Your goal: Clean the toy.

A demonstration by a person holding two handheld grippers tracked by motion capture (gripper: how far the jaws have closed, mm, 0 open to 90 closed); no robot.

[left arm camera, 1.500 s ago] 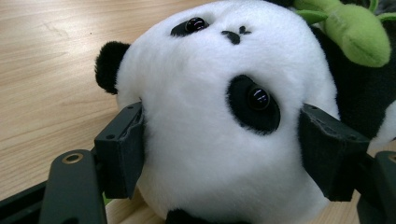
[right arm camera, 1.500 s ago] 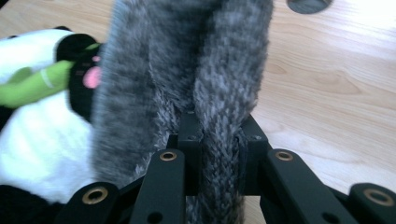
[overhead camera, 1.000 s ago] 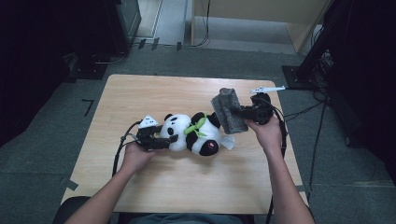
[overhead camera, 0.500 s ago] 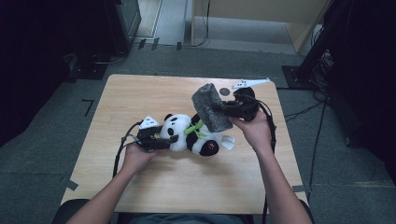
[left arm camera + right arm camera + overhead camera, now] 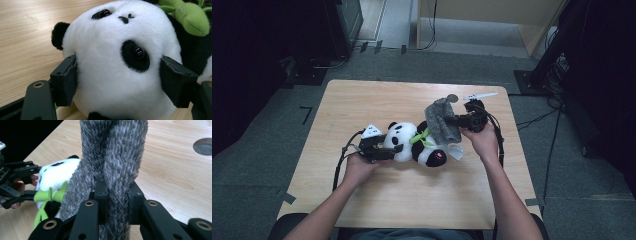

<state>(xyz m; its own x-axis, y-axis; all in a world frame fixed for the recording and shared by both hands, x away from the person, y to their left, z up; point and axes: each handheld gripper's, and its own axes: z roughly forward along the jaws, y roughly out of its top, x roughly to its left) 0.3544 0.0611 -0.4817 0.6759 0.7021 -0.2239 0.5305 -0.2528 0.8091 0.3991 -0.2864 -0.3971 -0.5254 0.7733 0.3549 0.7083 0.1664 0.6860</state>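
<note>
Panda plush lies on its back near the middle of the desk, and everything here is arranged around it. At its head, the left hand-held gripper has its two black jaws pressed into either side of the white face; in the left gripper view the panda's head bulges between the pads, so the jaws stand fairly wide but clamped on the toy. That grip looks meant to pin the panda flat and stop it sliding while the other hand works. Beyond the panda's belly, toward its feet, the right hand-held gripper is closed narrowly on a grey fuzzy cloth; the right gripper view shows a bunched fold of the cloth squeezed between the jaws and rising upward from them. Holding it by one pinched fold lets the rest hang free over the panda's body, which suggests it is being draped or laid over the toy like a blanket. The cloth hangs just beside and partly above the green bamboo sprig on the panda's chest. Farther from the panda, near the desk's far edge, a round grommet hole sits well apart from the work.
</note>
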